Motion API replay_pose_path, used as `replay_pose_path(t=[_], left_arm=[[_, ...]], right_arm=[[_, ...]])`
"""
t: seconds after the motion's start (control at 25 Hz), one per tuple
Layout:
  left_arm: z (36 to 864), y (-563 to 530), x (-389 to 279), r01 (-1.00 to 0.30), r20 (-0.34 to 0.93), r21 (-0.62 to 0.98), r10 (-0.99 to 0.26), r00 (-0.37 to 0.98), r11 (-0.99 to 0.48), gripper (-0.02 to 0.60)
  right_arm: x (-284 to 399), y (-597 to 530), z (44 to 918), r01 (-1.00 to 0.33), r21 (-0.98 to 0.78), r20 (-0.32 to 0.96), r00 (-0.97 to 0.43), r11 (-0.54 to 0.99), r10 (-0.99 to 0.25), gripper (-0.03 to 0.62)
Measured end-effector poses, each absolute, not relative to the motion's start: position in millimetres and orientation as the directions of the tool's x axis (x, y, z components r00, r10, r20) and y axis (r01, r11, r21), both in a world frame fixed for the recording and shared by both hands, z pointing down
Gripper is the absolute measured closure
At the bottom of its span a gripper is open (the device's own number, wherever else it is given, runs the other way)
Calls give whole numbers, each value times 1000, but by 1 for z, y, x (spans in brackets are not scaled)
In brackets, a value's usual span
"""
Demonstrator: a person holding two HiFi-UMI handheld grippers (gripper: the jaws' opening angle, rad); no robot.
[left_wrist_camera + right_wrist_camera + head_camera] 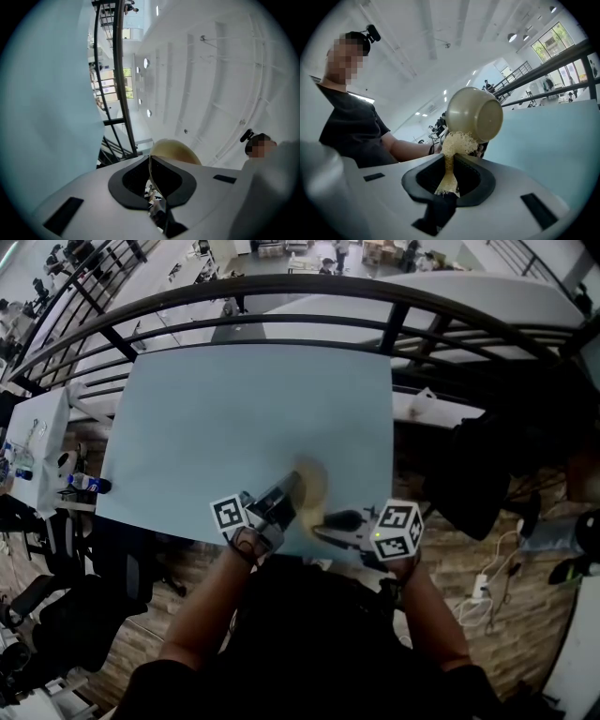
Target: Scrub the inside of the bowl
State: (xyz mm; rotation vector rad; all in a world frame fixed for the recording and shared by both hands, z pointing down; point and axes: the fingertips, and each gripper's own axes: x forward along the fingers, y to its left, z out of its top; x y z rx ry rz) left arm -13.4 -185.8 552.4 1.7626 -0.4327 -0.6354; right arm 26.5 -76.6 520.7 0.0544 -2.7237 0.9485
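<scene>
Over pale-blue table (234,418), left tool (151,174) pinches rim of tan bowl (476,117) (tilted); right tool (447,177) clamps fibrous scrubber (457,143).

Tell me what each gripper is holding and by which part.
The left gripper pinches the tan bowl by its rim. The right gripper pinches a fibrous scrubber at its narrow end, frayed head toward the bowl.

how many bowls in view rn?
1. The bowl is pinched by its rim in the left gripper, over the table's near edge. The right gripper holds a scrubber against or just beside it. Distant background is too small to check.
</scene>
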Motion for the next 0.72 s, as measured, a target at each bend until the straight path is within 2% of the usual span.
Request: replay_pose_path(t=[0.08, 0.24, 0.72], left_arm=[[576, -189, -21, -54, -92, 975, -614, 784, -215, 572], [628, -184, -39, -293, 175, 951, -607, 775, -101, 572], [698, -184, -74, -565, 460, 824, -537, 707, -39, 572]], right_arm=[[26, -80, 521, -126, -618, 234, -972, 776, 28, 530], [28, -94, 538, -227, -633, 284, -958, 740, -51, 530], [23, -131, 601, -472, -634, 455, -868, 612, -198, 530]])
